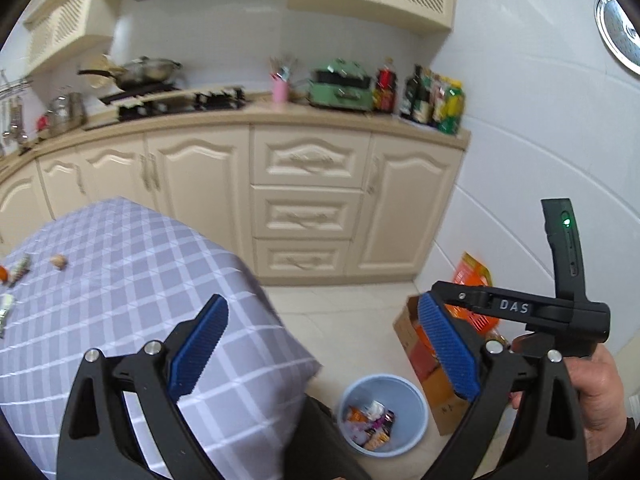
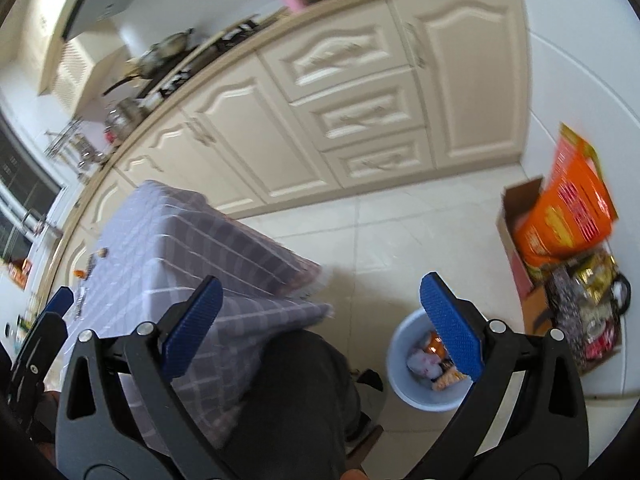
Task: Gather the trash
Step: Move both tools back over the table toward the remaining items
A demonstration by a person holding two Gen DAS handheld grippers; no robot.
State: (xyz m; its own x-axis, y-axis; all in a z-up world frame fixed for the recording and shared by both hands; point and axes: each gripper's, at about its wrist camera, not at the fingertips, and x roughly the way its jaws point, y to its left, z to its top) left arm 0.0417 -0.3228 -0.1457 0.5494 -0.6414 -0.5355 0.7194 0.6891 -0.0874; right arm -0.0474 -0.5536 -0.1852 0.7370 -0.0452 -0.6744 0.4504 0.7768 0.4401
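Note:
My left gripper (image 1: pixel 324 346) is open and holds nothing; it hangs over the table corner and the floor. Below it on the floor stands a light blue bin (image 1: pixel 384 381) with several wrappers inside. On the grey checked tablecloth (image 1: pixel 120 264), far left, lie a small brown scrap (image 1: pixel 59 261), a wrapper (image 1: pixel 20 270) and another wrapper (image 1: pixel 6 308). My right gripper (image 2: pixel 324 318) is open and holds nothing, its right pad (image 2: pixel 452 324) above the bin (image 2: pixel 424 400). Small scraps (image 2: pixel 103 253) lie at the far end of the table (image 2: pixel 192 248).
A cardboard box (image 2: pixel 516 208) with an orange package (image 2: pixel 568 208) and bags stands by the right wall. Cream cabinets (image 1: pixel 308 200) line the back, with a stove, a pan and bottles on the counter. A person's dark trouser leg (image 2: pixel 296 392) is beside the bin.

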